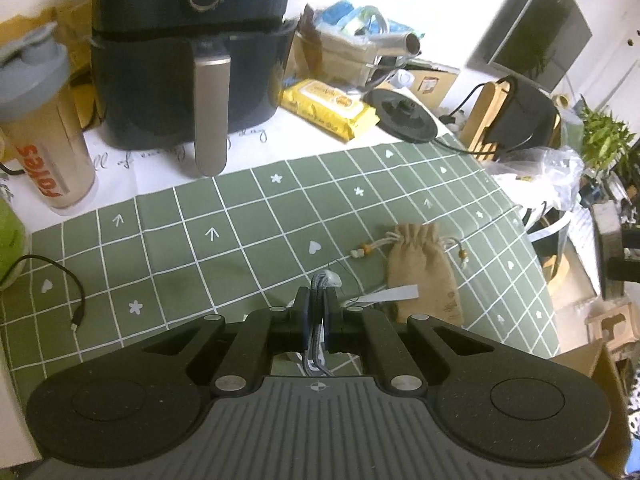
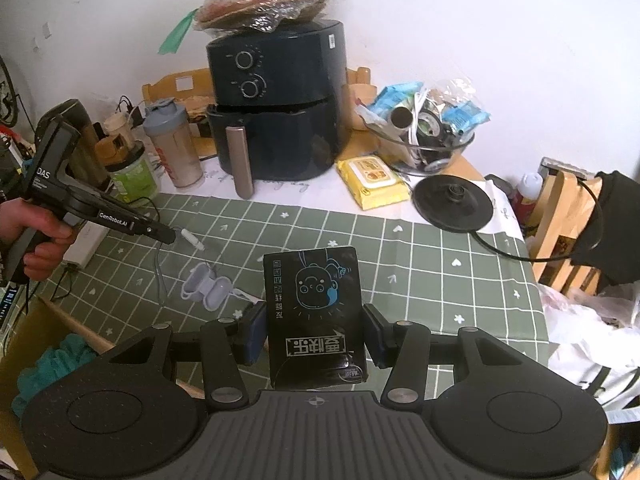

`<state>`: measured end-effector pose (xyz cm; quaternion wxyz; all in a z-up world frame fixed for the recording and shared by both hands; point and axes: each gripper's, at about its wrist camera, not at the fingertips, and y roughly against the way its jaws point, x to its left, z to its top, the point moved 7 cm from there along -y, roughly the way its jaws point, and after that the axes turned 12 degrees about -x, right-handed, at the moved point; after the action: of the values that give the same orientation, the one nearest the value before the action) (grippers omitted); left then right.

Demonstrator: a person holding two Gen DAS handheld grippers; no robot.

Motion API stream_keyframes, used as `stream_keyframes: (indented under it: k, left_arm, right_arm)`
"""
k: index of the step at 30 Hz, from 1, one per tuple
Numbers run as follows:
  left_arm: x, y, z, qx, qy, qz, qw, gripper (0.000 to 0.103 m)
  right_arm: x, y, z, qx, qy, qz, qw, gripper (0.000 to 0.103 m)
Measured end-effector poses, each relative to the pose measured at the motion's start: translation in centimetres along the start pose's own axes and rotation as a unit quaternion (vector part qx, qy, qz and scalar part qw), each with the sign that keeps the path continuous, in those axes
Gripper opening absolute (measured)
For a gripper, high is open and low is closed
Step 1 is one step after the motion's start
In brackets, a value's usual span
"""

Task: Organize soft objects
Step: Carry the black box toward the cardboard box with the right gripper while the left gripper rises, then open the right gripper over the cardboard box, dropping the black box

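My left gripper (image 1: pixel 317 312) is shut on a grey braided cable (image 1: pixel 318 300) and holds it just above the green checked cloth (image 1: pixel 200 248). A burlap drawstring pouch (image 1: pixel 422 270) lies on the cloth to its right. My right gripper (image 2: pixel 315 332) is shut on a black tissue pack (image 2: pixel 314 312) above the cloth (image 2: pixel 440 280). In the right wrist view the left gripper (image 2: pixel 170 236) is at the left, with the white cable end (image 2: pixel 192 240) hanging from it. An open pale earbud case (image 2: pixel 206 290) lies below it.
A dark air fryer (image 1: pixel 188 60) stands at the back, with a shaker bottle (image 1: pixel 44 132) to its left. A yellow wipes pack (image 1: pixel 328 108) and a black kettle base (image 1: pixel 404 116) lie to its right. A glass bowl of clutter (image 2: pixel 424 136) and a cardboard box with teal cloth (image 2: pixel 52 364) are nearby.
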<state>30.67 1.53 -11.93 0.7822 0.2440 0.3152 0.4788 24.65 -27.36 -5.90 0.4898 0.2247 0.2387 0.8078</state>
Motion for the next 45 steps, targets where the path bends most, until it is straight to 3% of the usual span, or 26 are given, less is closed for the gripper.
stream_keyframes:
  k: [26, 42, 44, 45]
  left_arm:
    - [-7.7, 12.6, 3.2, -0.113, 0.011, -0.022, 0.9933, 0.007]
    - [-11.0, 16.0, 0.8, -0.129, 0.027, -0.039, 0.9905, 0.007]
    - [-11.2, 16.2, 0.3, -0.127, 0.028, -0.040, 0.9907, 0.007]
    - [-11.3, 16.2, 0.0, -0.125, 0.029, -0.039, 0.9909, 0.007]
  right_arm:
    - [5.6, 3.4, 0.0, -0.001, 0.009, 0.063, 0.998, 0.052]
    - [10.7, 5.0, -3.8, 0.067, 0.026, 0.135, 0.988, 0.054]
    - [11.3, 5.0, -4.5, 0.076, 0.034, 0.136, 0.987, 0.076]
    - [11.5, 5.2, -4.8, 0.076, 0.038, 0.137, 0.987, 0.081]
